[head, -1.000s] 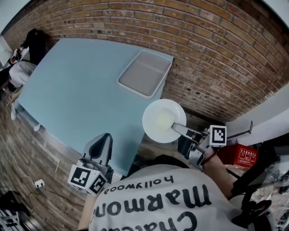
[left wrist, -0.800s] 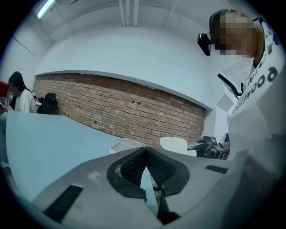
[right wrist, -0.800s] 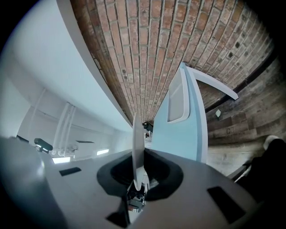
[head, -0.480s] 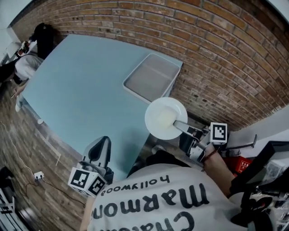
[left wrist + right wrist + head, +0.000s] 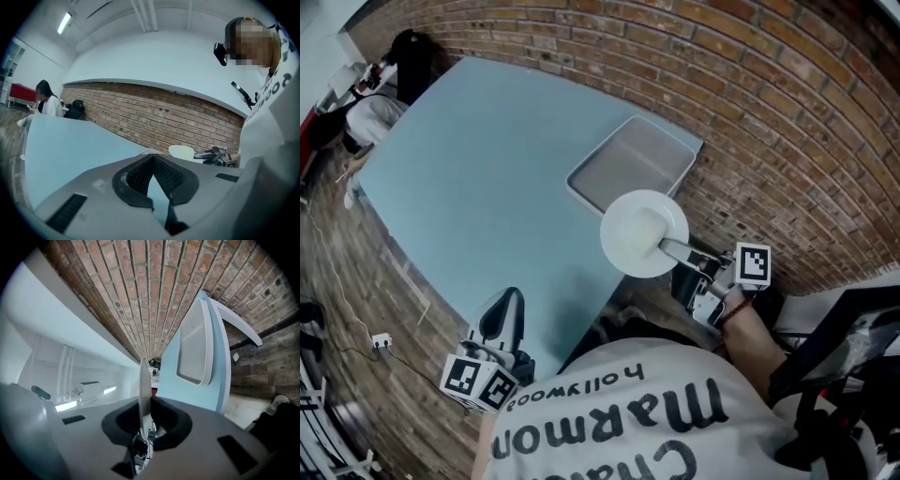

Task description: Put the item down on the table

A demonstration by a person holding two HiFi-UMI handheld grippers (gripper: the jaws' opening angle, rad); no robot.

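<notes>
Item under carriage: a white plate (image 5: 642, 232), gripped at its rim by the right gripper (image 5: 673, 251). In the right gripper view the plate (image 5: 143, 390) is seen edge-on between the pads, and the jaws are clenched on it. The plate has not yet been set down. In the head view it hangs above the right edge of the table (image 5: 487, 187), just beside the near corner of a grey tray (image 5: 633, 164) that lies at the table's far right corner.

Relation governing the coming move: the plate projects forward from the right gripper, away from the person and out over the table's edge. In the right gripper view the plate's edge line runs parallel with the table (image 5: 216, 357) and the tray (image 5: 194, 348), so it is judged to be carried flat. Being round, the plate has no long axis to be aligned. A lowering onto bare table is judged to be what remains, with the tray's corner the nearest obstruction (a slight shift toward the table's middle would clear it).

The left gripper (image 5: 508, 302) is recorded at the table's near edge, well apart from the plate. Its pad tips are seen to meet in the left gripper view (image 5: 152, 161), with nothing between them. The right hand is therefore the nearer and the only one engaged.

A seated person is noted beyond the table's far left corner.
</notes>
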